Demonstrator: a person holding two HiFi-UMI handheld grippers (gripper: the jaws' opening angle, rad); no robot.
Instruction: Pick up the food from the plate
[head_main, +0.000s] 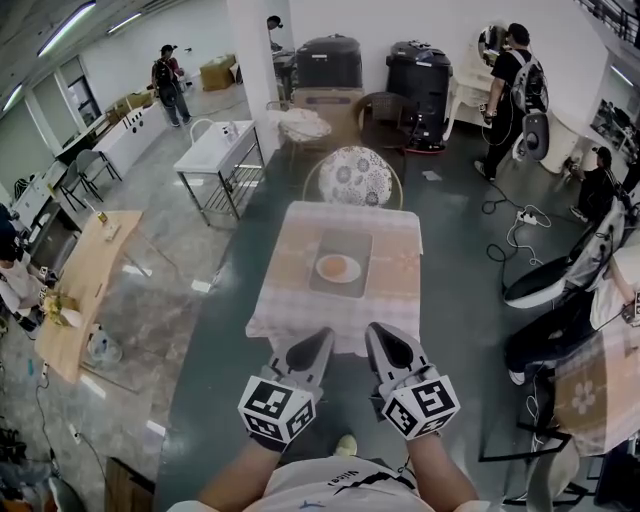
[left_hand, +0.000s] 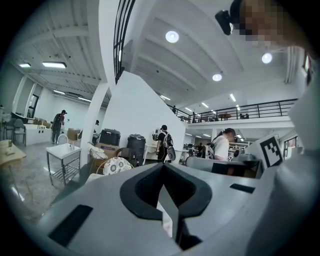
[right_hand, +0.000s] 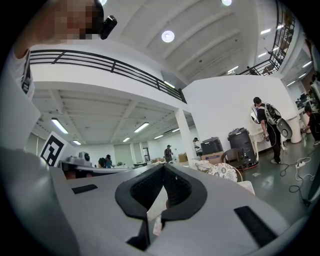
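Observation:
A white plate with orange-yellow food rests on a grey placemat in the middle of a small table with a checked cloth. Both grippers hover side by side over the table's near edge, well short of the plate. My left gripper has its jaws pressed together with nothing between them, and my right gripper looks the same. In both gripper views the jaws, left gripper and right gripper, point up and out across the hall, so the plate is hidden from them.
A round patterned chair stands at the table's far side. A white metal table and a wooden table are to the left. Black bins, floor cables and seated people fill the right side.

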